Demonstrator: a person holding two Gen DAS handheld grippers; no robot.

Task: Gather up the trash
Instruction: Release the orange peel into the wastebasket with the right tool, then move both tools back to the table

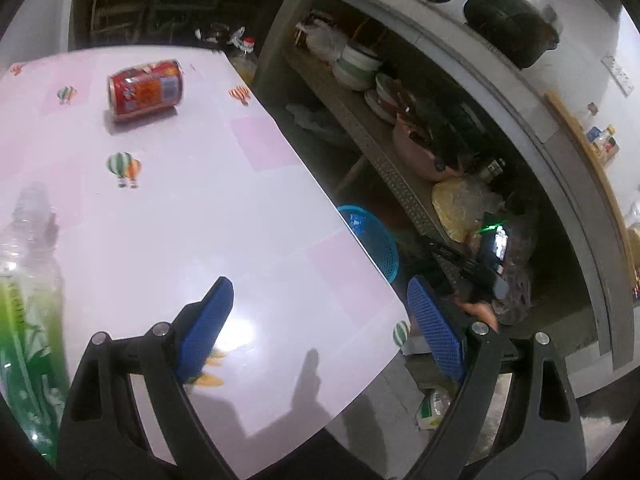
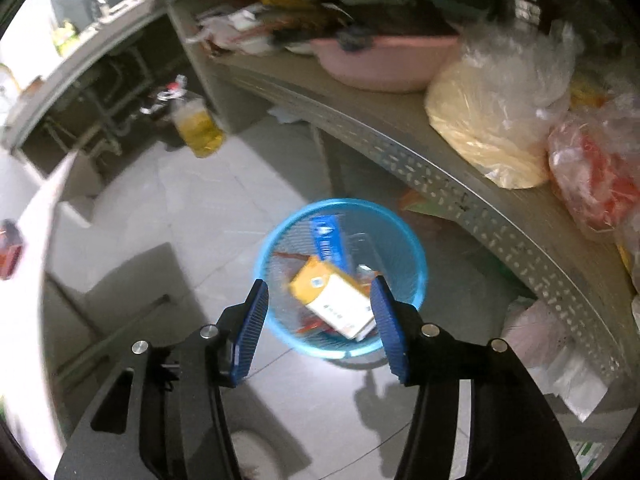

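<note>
A red drink can [image 1: 146, 90] lies on its side on the far part of the pink balloon-print table [image 1: 200, 220]. At the left edge stands a clear plastic bottle with a green label [image 1: 28, 280]. My left gripper [image 1: 320, 292] hangs open over the table's near right edge, holding nothing. My right gripper [image 2: 320, 284] is open above a blue mesh basket [image 2: 344, 201] on the floor. A yellow-and-white carton [image 2: 332, 300] lies tilted inside the basket, free of the pads, beside a blue box [image 2: 328, 240]. The basket [image 1: 372, 240] also shows past the table edge.
A metal shelf [image 2: 460, 196] next to the basket carries a pink basin [image 2: 380, 64] and plastic bags [image 2: 500, 100]. A yellow oil bottle [image 2: 196, 124] stands on the tiled floor. A black pot [image 1: 512, 20] sits on the counter above. A hand [image 1: 480, 312] holds the other gripper.
</note>
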